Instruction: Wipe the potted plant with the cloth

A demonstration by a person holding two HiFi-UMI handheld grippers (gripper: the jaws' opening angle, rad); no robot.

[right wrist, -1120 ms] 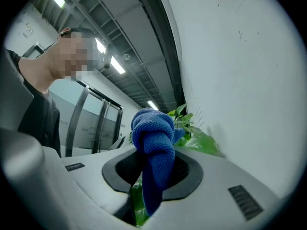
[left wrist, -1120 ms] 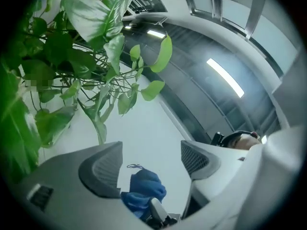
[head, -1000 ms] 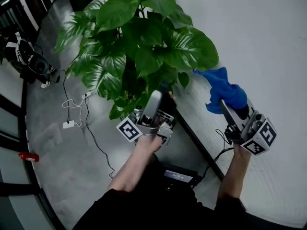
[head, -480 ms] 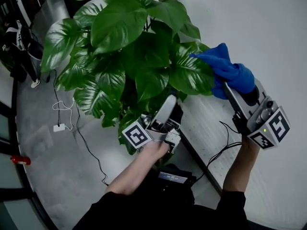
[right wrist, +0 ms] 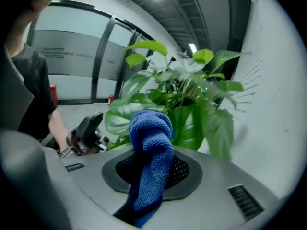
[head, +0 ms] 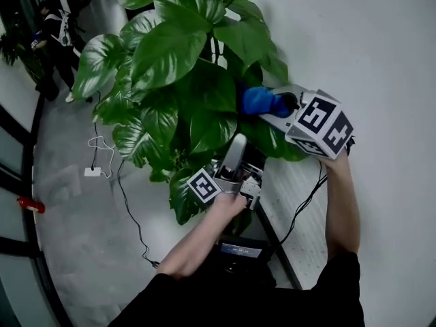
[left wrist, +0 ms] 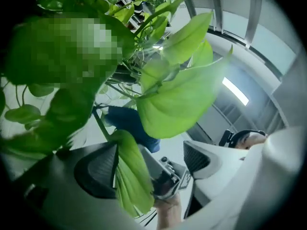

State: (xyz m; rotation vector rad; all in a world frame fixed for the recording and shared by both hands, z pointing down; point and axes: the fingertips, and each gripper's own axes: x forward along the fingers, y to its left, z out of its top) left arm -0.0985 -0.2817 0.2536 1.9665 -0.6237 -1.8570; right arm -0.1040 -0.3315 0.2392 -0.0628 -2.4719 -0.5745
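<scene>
The potted plant fills the upper middle of the head view with broad green leaves; its pot is hidden beneath them. My right gripper reaches in from the right, shut on a blue cloth that presses against the leaves. In the right gripper view the cloth is bunched between the jaws, with the plant just beyond. My left gripper points up under the foliage and is open. In the left gripper view one leaf hangs between its spread pads, and the cloth shows behind it.
A white wall runs along the right, close behind the plant. Cables and a white adapter lie on the grey floor at left. A black device sits by my legs. A person stands far back left.
My right gripper swung up and left, carrying the cloth from beside the plant in among its leaves. The left gripper stayed under the foliage, and the view shifted a little.
</scene>
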